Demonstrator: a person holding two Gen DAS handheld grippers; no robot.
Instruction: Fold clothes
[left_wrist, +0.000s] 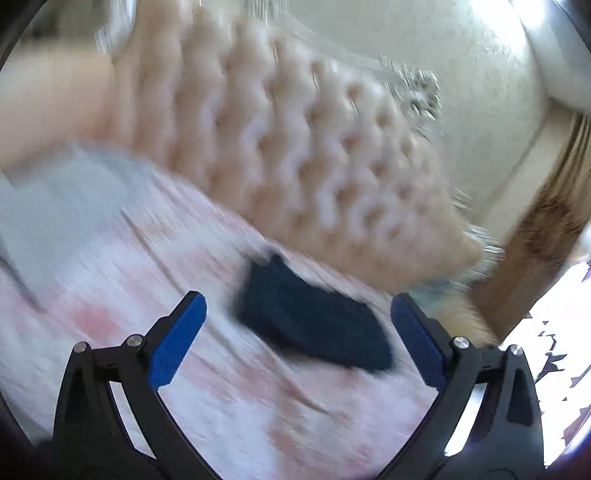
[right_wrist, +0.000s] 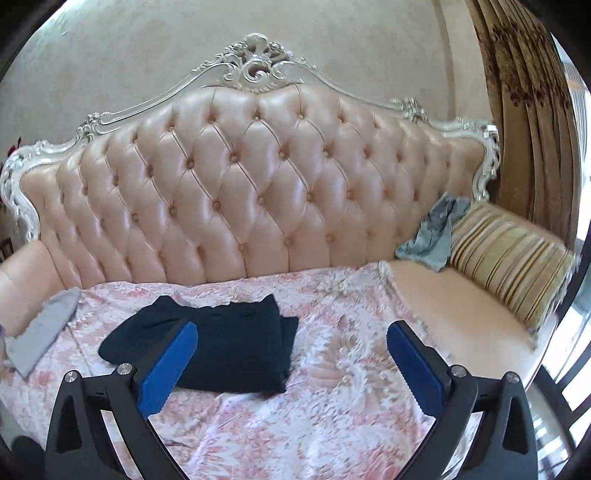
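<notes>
We judge the dark garment folded on the pink throw, both grippers wide open and empty; crumpled blue-grey cloth apparently remains.

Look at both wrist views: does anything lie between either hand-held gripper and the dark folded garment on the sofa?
Nothing visible does. The dark folded garment lies alone on the pink floral cover, ahead of the open left hand-held gripper and right hand-held gripper.

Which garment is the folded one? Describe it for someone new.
Start at the tufted pink sofa. On its pink floral throw, left of centre, lies the dark navy garment, folded flat. The grey one and the crumpled blue one are paler.
</notes>
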